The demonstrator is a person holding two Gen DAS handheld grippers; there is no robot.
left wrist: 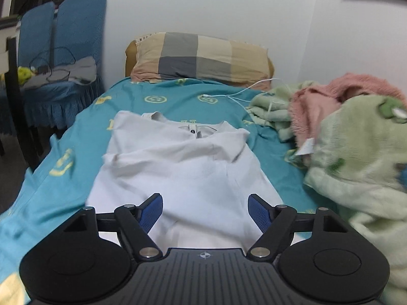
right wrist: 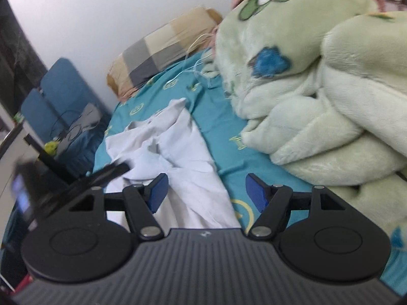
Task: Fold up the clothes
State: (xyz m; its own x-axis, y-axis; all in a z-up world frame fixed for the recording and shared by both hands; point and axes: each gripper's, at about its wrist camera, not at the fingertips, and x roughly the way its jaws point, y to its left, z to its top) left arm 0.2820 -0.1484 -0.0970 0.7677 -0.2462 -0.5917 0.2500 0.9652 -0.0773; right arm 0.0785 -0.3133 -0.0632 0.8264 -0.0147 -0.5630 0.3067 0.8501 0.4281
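Lying spread on the teal bedsheet point(left wrist: 178, 96) is a white shirt point(left wrist: 183, 167), collar end toward the checked pillow point(left wrist: 198, 56) at the head of the bed. Both sleeves are folded inward across the chest, one overlapping the other just below the neck label. The hem end runs toward the camera and passes beneath the left gripper point(left wrist: 205, 212).

Left gripper: jaws stand wide apart, blue pads point(left wrist: 152, 212) facing each other, with nothing between them. It hangs above the lower part of the shirt; whether it touches the cloth cannot be told.

Right gripper point(right wrist: 206, 192): jaws likewise spread, empty. From the right wrist view it sits over the right edge of the shirt point(right wrist: 178, 152), with the left pad over white cloth and the right pad over bare bedsheet point(right wrist: 223, 117). The left gripper shows as a dark blurred shape at the left edge of that view.

A heaped green plush blanket point(left wrist: 356, 157) with a pink fleece layer point(left wrist: 315, 101) occupies the right side of the bed, just beside the shirt without covering it. A white cable point(left wrist: 244, 92) trails across the sheet between pillow and blanket. Two blue-covered chairs point(left wrist: 63, 50) stand left of the bed, holding grey cloth and dark wires.
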